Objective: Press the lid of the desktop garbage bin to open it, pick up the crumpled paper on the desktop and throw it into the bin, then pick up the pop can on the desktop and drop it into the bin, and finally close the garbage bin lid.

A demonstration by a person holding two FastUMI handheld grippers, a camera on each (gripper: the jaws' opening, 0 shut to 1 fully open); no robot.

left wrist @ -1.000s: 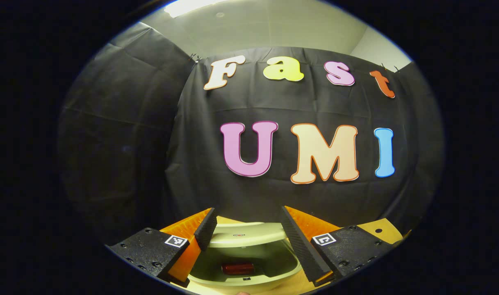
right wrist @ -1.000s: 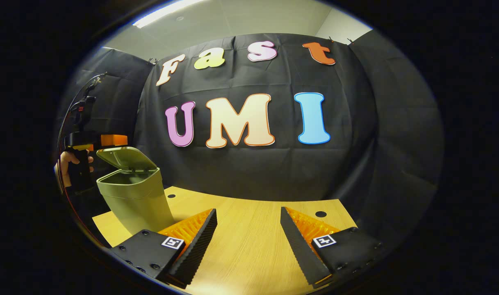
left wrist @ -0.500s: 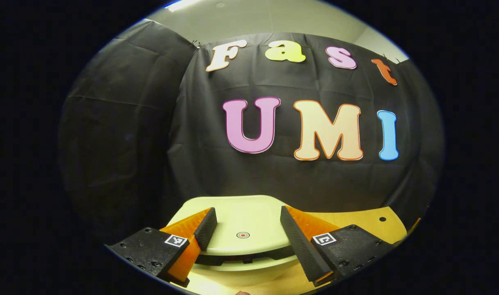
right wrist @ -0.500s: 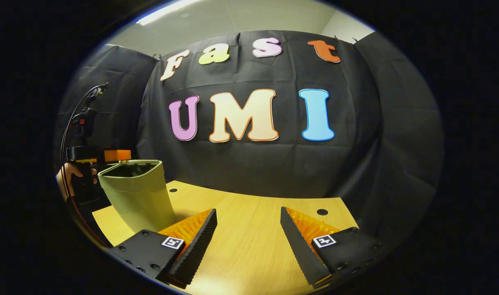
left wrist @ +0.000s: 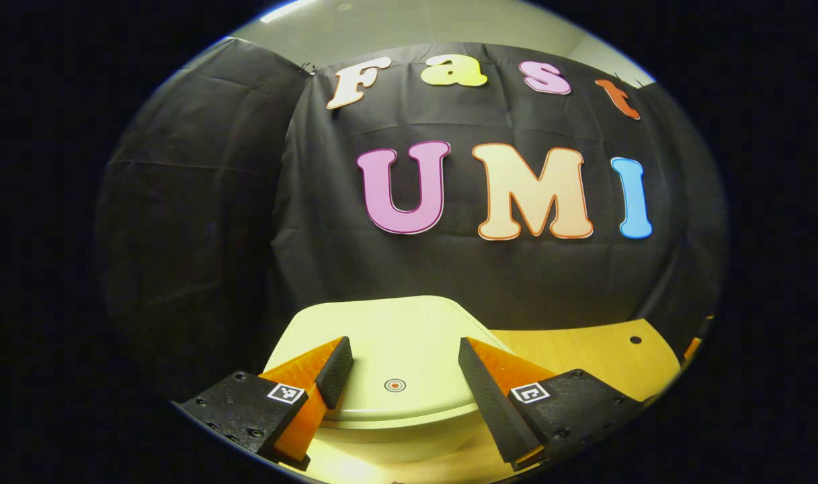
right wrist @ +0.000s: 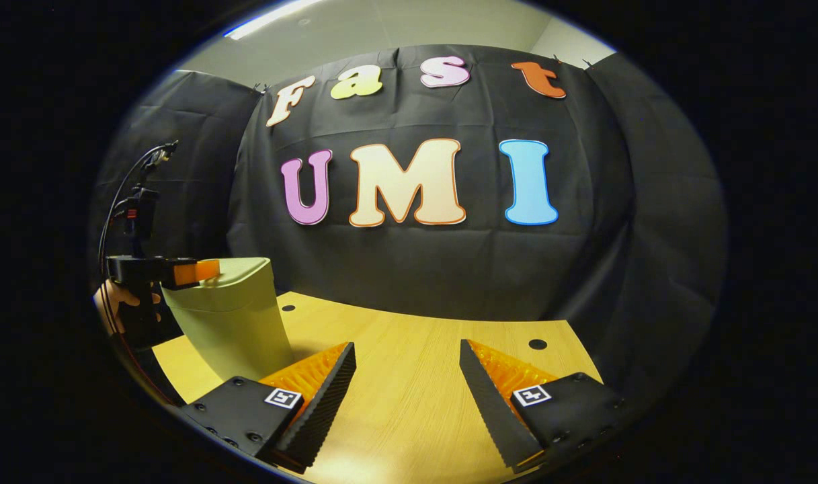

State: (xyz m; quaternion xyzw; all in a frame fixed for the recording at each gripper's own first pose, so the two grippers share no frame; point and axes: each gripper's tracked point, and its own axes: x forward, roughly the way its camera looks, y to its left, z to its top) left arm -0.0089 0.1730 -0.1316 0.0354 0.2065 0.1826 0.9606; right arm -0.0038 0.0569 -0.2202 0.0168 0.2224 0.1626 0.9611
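Wood desk (right wrist: 409, 376) w/ lidded bin (right wrist: 230, 323) (black-cloth booth); both grippers (left wrist: 398, 366) (right wrist: 409, 376) wide, empty.

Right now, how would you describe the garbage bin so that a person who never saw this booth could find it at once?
Start from the wooden table that stands before the black cloth wall. At its left end, in the right gripper view, stands the garbage bin, with the left gripper resting over its lid. It is the single pale green tapered container there, its lid closed and marked with a small red ring.
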